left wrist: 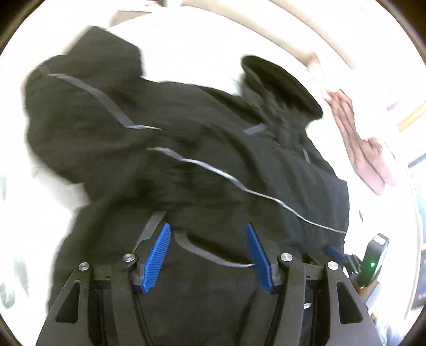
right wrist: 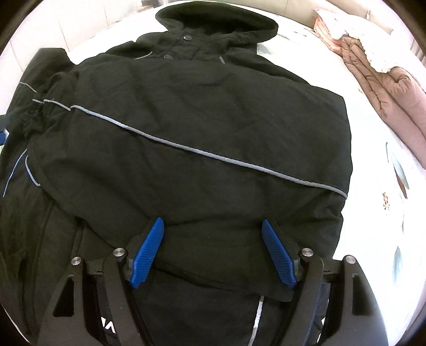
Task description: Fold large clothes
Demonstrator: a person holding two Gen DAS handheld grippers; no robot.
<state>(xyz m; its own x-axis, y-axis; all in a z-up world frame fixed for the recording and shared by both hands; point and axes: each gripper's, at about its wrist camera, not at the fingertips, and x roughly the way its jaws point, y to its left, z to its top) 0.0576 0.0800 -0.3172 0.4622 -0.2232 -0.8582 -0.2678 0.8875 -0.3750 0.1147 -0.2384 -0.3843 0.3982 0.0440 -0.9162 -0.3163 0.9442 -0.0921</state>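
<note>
Left wrist view: the left gripper (left wrist: 207, 229) is pointing down over a black jacket (left wrist: 186, 149), its blue pads (left wrist: 157, 255) standing apart with nothing pressed between them. The picture is blurring. The jacket is lying on a white bed (left wrist: 186, 48), with grey piping (left wrist: 239, 183) running across its cloth. Its hood (left wrist: 282, 85) is showing at the far end of the jacket, and a sleeve (left wrist: 87, 79) is lying bunched at the jacket's far left. A pink quilt (left wrist: 364, 151) is lying on the bed to the right of the jacket. The right gripper (left wrist: 372, 255) is showing just beside the jacket's right edge.

Right wrist view: the right gripper (right wrist: 213, 226) is hanging over the jacket's (right wrist: 199, 119) near part, jaws wide, gripping nothing. A panel of the jacket is lying folded across its front, the piping (right wrist: 186, 149) crossing it slantwise. The hood (right wrist: 218, 21) is lying at the jacket's far end. The quilt (right wrist: 386, 90) is lying on the bed (right wrist: 378, 226) to the jacket's right.
</note>
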